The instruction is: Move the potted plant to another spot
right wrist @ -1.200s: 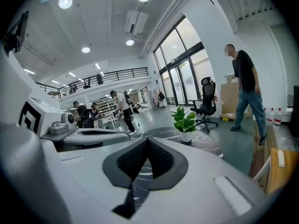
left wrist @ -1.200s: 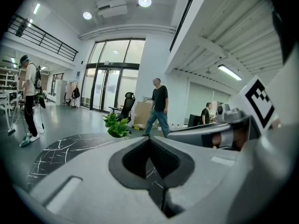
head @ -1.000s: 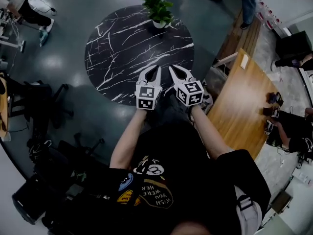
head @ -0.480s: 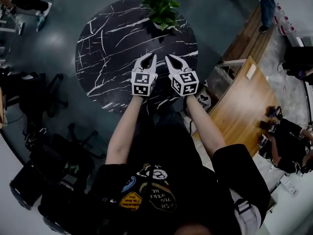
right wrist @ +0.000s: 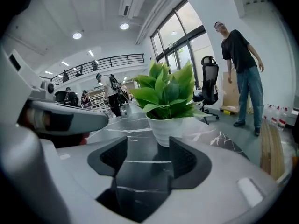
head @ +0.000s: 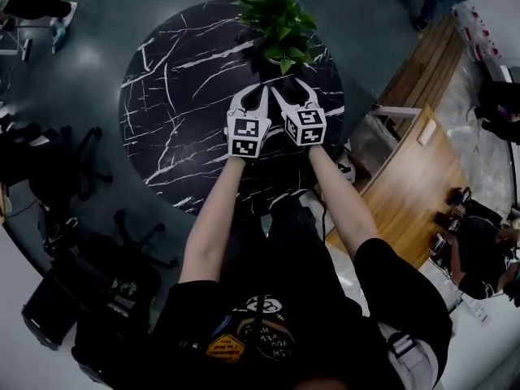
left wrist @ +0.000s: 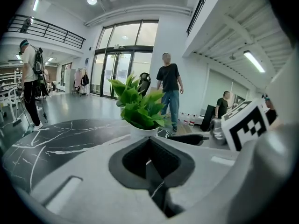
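Both grippers face the white-potted green plant on your round black marble surface: left gripper fingers together, right gripper fingers opening, empty.

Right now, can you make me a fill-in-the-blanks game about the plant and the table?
The potted plant has ___ leaves.
Its pot is ___.
It stands on a round marble table that is ___ with pale veins.
Missing words: green, white, black.
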